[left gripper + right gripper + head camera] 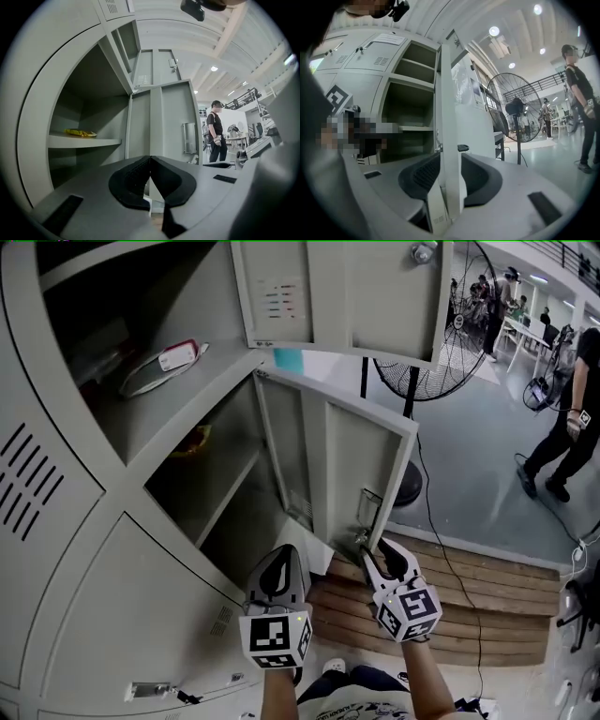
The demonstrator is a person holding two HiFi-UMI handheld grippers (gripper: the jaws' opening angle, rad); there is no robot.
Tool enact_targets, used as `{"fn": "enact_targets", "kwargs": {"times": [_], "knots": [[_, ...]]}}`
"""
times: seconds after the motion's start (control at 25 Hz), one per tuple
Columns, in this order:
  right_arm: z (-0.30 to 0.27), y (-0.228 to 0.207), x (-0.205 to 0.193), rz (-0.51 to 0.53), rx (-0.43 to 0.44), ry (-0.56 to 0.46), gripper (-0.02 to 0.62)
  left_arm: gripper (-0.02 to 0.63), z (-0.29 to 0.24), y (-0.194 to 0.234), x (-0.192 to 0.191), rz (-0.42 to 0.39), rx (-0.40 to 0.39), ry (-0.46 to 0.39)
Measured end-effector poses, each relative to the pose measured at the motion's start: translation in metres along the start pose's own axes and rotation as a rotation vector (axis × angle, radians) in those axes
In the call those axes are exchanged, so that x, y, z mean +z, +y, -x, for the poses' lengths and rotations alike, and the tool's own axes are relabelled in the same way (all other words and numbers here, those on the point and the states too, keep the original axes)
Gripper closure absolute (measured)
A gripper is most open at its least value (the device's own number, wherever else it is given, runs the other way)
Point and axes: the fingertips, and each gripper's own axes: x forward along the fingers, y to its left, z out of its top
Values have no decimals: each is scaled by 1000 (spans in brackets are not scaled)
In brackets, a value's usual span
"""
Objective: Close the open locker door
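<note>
The open grey locker door (352,470) swings out from the middle compartment, its free edge toward me. My right gripper (370,554) is at the door's lower corner, jaws closed on the door edge (447,117), which runs between the two pads. My left gripper (278,563) hangs just left of it, in front of the open compartment, shut with nothing in it. In the left gripper view the door (164,122) stands ahead, apart from the left gripper's (150,161) meeting pads. The door's latch plate (368,507) shows on its inner face.
The locker door above (347,292) also stands open. A yellow packet (192,442) lies on the shelf inside, and a red and white item (178,357) in the upper compartment. A floor fan (441,343), a wooden pallet (469,601) and a person (567,418) are to the right.
</note>
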Motion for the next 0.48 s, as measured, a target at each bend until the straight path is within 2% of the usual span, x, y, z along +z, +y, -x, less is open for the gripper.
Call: {"fn": "enact_targets", "kwargs": {"times": [0.04, 0.16, 0.48], "knots": [[0, 0, 0, 1, 5, -2, 478, 601, 1, 0, 0, -1, 8, 0], [0, 2, 0, 2, 37, -1, 498, 601, 4, 2, -1, 0, 37, 5], [3, 21, -2, 33, 168, 33, 503, 601, 22, 8, 8, 9, 155, 2]]}}
